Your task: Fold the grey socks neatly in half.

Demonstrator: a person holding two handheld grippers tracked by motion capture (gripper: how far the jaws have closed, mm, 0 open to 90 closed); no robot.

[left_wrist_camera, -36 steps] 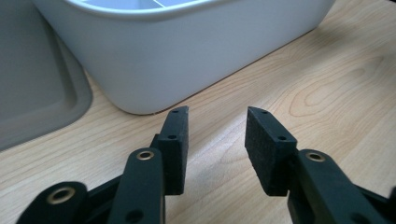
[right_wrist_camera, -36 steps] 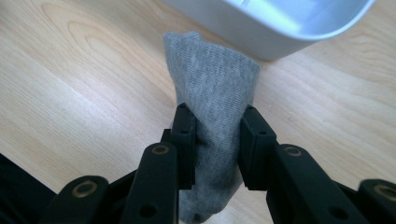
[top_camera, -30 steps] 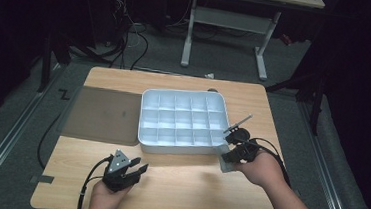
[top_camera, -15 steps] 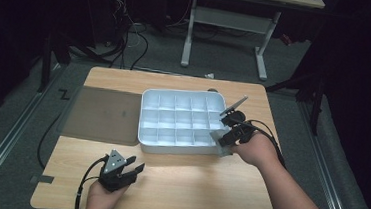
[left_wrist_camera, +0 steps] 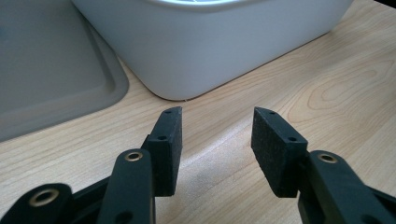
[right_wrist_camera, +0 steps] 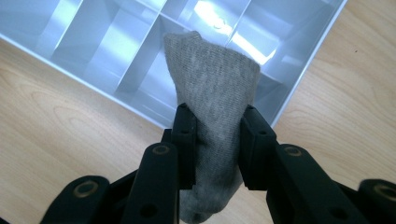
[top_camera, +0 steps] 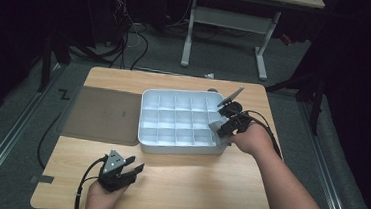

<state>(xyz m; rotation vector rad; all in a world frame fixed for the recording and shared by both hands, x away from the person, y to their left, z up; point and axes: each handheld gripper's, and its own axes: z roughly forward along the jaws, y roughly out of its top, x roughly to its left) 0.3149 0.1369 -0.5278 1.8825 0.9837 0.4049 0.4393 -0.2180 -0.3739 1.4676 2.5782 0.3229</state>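
A grey sock (right_wrist_camera: 212, 98) is pinched between the jaws of my right gripper (right_wrist_camera: 215, 122), which is shut on it. The sock's free end hangs over the near right corner of the white compartment tray (right_wrist_camera: 70, 42). From above, the right gripper (top_camera: 222, 123) sits at the right edge of the tray (top_camera: 180, 146), with the sock (top_camera: 216, 123) just inside the rim. My left gripper (top_camera: 127, 169) rests low on the table near the front edge, open, nothing between its pads (left_wrist_camera: 169, 140). It faces the tray's near wall (left_wrist_camera: 210, 42).
A flat grey lid (top_camera: 103, 114) lies left of the tray; its corner (left_wrist_camera: 46, 79) lies in front of the left gripper. Bare wood runs along the table's front. A second desk's legs (top_camera: 189, 29) and floor cables (top_camera: 129, 35) lie beyond the table.
My right gripper has carried the sock from beside the tray's right front corner up and over the tray's right edge. The left gripper has stayed in place.
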